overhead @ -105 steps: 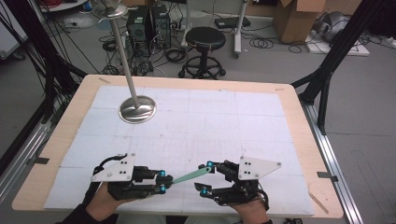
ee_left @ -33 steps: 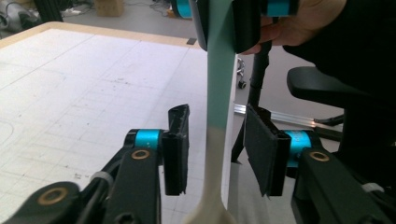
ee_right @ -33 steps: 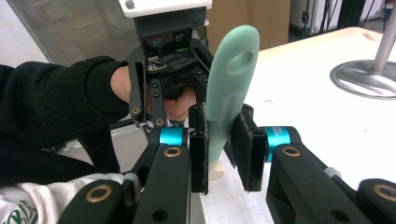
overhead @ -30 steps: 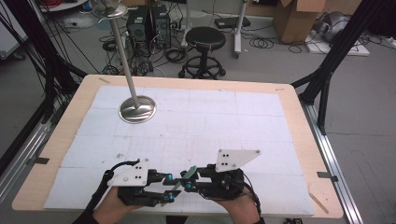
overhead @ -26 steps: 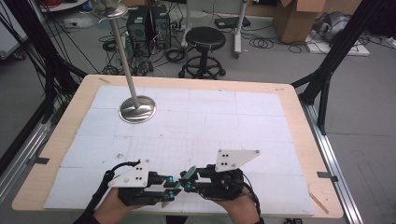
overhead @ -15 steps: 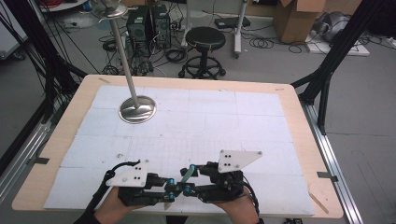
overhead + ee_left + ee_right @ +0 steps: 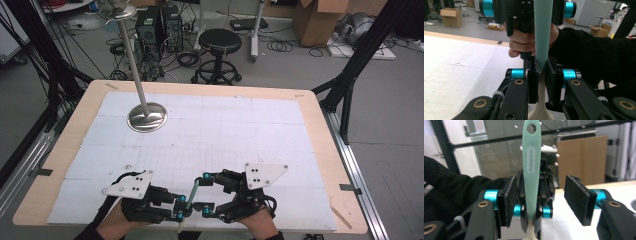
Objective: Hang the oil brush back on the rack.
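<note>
A teal-handled utensil (image 7: 192,191) with a cream lower part sits between the two grippers at the table's near edge. My left gripper (image 7: 180,208) is shut on it where the teal meets the cream; in the left gripper view the jaws pinch the utensil (image 7: 543,32) at the left gripper (image 7: 541,75). My right gripper (image 7: 204,193) faces the left one and is open. In the right gripper view the handle (image 7: 531,167), with a hole at its end, stands upright between the spread pads (image 7: 510,200), close to the left pad but apart from the right gripper (image 7: 544,198).
A metal stand with a round base (image 7: 146,118) and a tall pole stands at the back left of the white mat (image 7: 240,130). The wooden table edge (image 7: 330,150) runs around the mat. A black stool (image 7: 218,42) stands beyond the table.
The two hands have drawn close together near the front edge. The utensil, earlier stretched across between the grippers, now points away from the left gripper, and the right jaws stand apart around its handle.
</note>
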### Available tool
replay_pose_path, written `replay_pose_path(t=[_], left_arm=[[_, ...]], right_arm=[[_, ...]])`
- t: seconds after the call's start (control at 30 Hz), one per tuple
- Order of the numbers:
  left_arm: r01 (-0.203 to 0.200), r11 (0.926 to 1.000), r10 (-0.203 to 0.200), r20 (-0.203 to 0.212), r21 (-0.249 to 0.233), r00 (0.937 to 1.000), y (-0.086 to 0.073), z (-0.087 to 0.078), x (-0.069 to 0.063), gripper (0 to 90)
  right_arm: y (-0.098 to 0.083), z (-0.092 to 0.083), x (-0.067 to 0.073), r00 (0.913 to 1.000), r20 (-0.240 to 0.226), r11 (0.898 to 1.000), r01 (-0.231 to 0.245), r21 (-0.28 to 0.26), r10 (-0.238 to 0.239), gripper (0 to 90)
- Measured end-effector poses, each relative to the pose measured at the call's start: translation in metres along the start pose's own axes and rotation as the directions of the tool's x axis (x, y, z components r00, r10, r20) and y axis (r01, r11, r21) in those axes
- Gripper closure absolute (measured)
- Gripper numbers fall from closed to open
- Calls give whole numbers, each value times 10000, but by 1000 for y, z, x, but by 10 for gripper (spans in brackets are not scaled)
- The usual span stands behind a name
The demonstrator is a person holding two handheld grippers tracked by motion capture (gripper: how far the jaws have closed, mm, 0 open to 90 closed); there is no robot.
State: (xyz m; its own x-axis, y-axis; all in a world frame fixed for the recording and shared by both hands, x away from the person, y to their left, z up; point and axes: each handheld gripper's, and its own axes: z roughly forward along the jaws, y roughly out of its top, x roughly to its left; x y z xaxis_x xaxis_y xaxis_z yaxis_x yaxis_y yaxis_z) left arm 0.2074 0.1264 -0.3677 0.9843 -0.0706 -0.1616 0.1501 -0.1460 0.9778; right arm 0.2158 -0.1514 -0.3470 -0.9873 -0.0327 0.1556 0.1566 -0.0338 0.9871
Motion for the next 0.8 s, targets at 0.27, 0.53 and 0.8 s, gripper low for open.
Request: replay_pose_path(t=[0.27,0.53,0.8], left_arm=[[-41,10000,39,503,25,9987,-1,1,-1,812],[-147,9999,143,595,56,9981,-1,3,-2,811],[355,9993,-350,-431,108,9985,-3,1,-1,602]], right_arm=[[1,6,0,9939,-1098,9999,88,-60,-95,615],[2,8,2,9894,-1408,9994,357,-22,-357,754],[2,6,5,9976,-668,9997,204,142,-194,768]])
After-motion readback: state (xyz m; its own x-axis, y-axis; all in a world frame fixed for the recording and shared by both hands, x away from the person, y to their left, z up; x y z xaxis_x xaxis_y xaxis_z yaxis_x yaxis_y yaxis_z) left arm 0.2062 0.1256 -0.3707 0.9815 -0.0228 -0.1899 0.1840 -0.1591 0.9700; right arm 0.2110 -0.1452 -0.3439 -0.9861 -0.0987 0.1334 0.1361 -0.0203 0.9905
